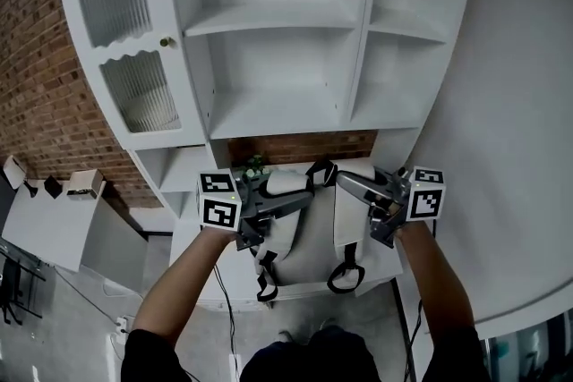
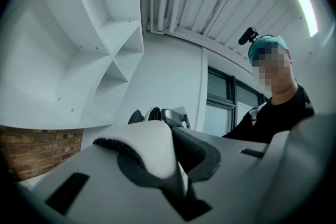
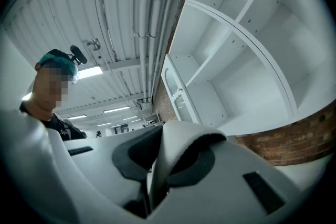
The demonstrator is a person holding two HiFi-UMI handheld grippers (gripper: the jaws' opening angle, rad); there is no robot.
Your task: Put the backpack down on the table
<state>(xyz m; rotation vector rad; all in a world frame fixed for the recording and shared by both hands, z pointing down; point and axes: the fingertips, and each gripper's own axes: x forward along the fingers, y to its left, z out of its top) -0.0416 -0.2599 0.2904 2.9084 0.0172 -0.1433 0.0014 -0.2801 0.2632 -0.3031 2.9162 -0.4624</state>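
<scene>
In the head view a white backpack (image 1: 309,233) with black trim hangs between my two grippers, its back panel toward me and black strap loops dangling below. It is over the white table (image 1: 186,237) at the foot of the shelf unit; contact with the top cannot be told. My left gripper (image 1: 300,195) is shut on the left shoulder strap (image 2: 149,152), which fills the jaws in the left gripper view. My right gripper (image 1: 351,182) is shut on the right shoulder strap (image 3: 181,147). Both grippers point inward toward each other.
A tall white shelf unit (image 1: 277,22) with open compartments rises behind the table, with a ribbed-glass cabinet door (image 1: 125,40) on its left. A small green plant (image 1: 257,164) sits behind the backpack. A brick wall and a white desk (image 1: 54,233) lie to the left, a white wall to the right.
</scene>
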